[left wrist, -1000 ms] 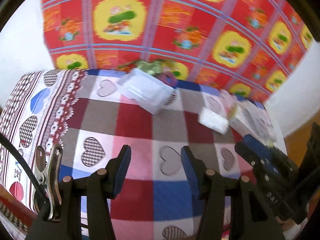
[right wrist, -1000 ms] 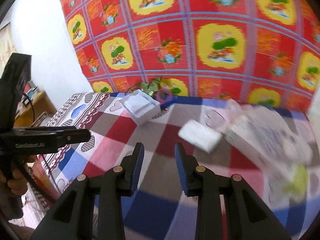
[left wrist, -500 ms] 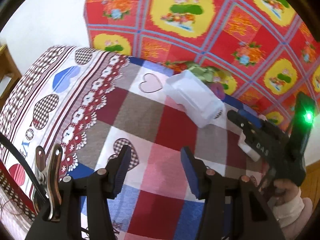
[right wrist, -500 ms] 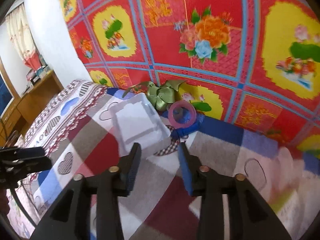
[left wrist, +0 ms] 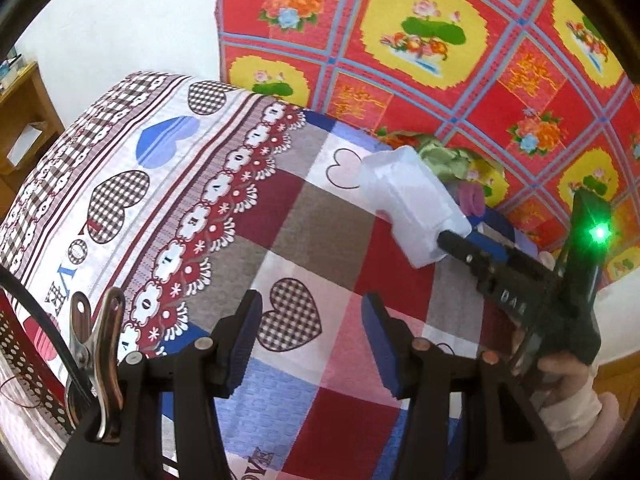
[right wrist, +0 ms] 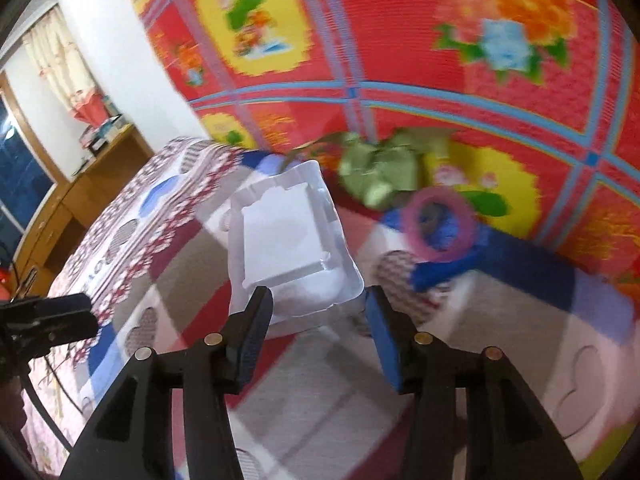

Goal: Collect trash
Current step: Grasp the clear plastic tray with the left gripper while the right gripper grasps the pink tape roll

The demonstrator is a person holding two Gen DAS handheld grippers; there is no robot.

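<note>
A white plastic tray [right wrist: 284, 236] lies on the heart-patterned checked cloth [right wrist: 500, 320] near the red floral hanging. My right gripper [right wrist: 318, 312] is open, and the tray's near edge sits between its fingertips without being clamped. The left wrist view shows the same tray [left wrist: 408, 204] with the right gripper [left wrist: 452, 240] at its right end. My left gripper [left wrist: 312, 340] is open over the cloth, well short of the tray, with nothing in it. Behind the tray lie a crumpled green wrapper [right wrist: 380, 168] and a pink tape ring [right wrist: 440, 224].
The red floral hanging [left wrist: 420, 40] closes off the back. The cloth-covered surface drops away at its left edge [left wrist: 60, 240]. Wooden furniture [right wrist: 100, 168] stands to the left. A person's hand [left wrist: 568, 380] holds the right gripper. The left gripper [right wrist: 48, 320] shows in the right wrist view.
The right gripper moved forward to the white tray's near edge and its fingers spread a little wider. The left gripper's view swung left and stayed open.
</note>
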